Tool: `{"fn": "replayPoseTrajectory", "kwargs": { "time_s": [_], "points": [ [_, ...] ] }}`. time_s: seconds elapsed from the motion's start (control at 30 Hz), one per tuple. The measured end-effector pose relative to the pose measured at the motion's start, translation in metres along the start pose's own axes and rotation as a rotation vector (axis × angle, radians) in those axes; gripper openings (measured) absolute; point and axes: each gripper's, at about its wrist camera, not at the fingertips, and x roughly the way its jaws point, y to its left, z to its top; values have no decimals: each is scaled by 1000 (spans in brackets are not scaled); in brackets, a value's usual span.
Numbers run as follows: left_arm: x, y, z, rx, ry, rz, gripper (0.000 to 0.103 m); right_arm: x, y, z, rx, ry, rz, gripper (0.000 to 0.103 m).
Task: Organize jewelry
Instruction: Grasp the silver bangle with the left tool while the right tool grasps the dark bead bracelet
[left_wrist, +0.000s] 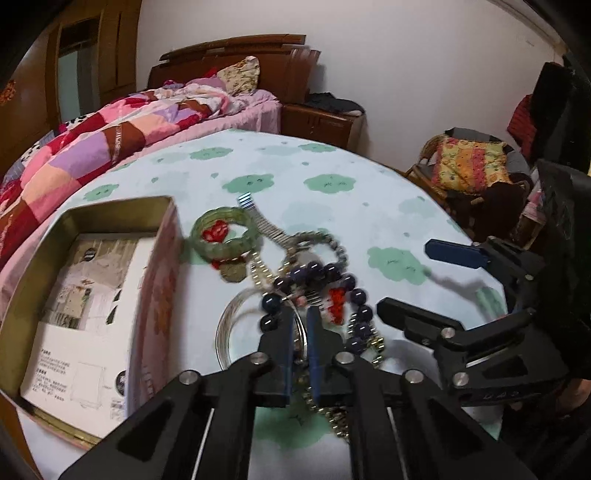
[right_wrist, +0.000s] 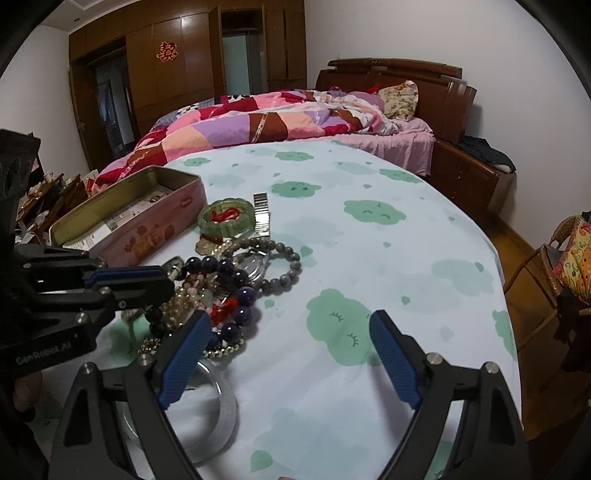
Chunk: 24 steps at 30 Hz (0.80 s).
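Standing open at nine o'clock, the tin (left_wrist: 110, 221) is waiting. Left gripper (left_wrist: 301, 325) is pinching shut inside the jewelry pile (left_wrist: 314, 280), its catch unclear; lift slowly. Right gripper (right_wrist: 288, 332) is hovering wide.

A round table (right_wrist: 369, 258) wears a pale cloth (left_wrist: 295, 162) printed with green clouds. Just past its far edge stands a bed (right_wrist: 399, 144) with a dark wooden headboard (right_wrist: 424, 85), a patchwork quilt (right_wrist: 236, 129) in pink, red and purple, and a floral pillow (right_wrist: 400, 96) by the headboard. A low wooden bedside cabinet (left_wrist: 319, 123) beside the bed carries dark folded clothes (left_wrist: 332, 101). Behind the bed a brown wardrobe (right_wrist: 177, 74) bears a red paper ornament (right_wrist: 167, 51). Off the table's right edge stands a wicker chair (left_wrist: 443, 173) with a yellow patterned cushion (left_wrist: 469, 162).
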Motion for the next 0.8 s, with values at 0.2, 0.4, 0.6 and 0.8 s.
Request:
{"fn": "replayPoseTrajectory", "kwargs": {
  "time_s": [0.2,0.4,0.6,0.8],
  "points": [
    [-19,3,1,-4,-43,10,3,5,-2,6,-6,28,4,76],
    [-45,7,11,-13,-126,28,3,18,3,20,-25,76,50,57],
    [-61,14,19,-14,-179,57,3,40,11,23,-61,162,98,29],
    [-67,22,22,-22,-198,71,3,32,16,25,-57,143,175,16]
  ]
}}
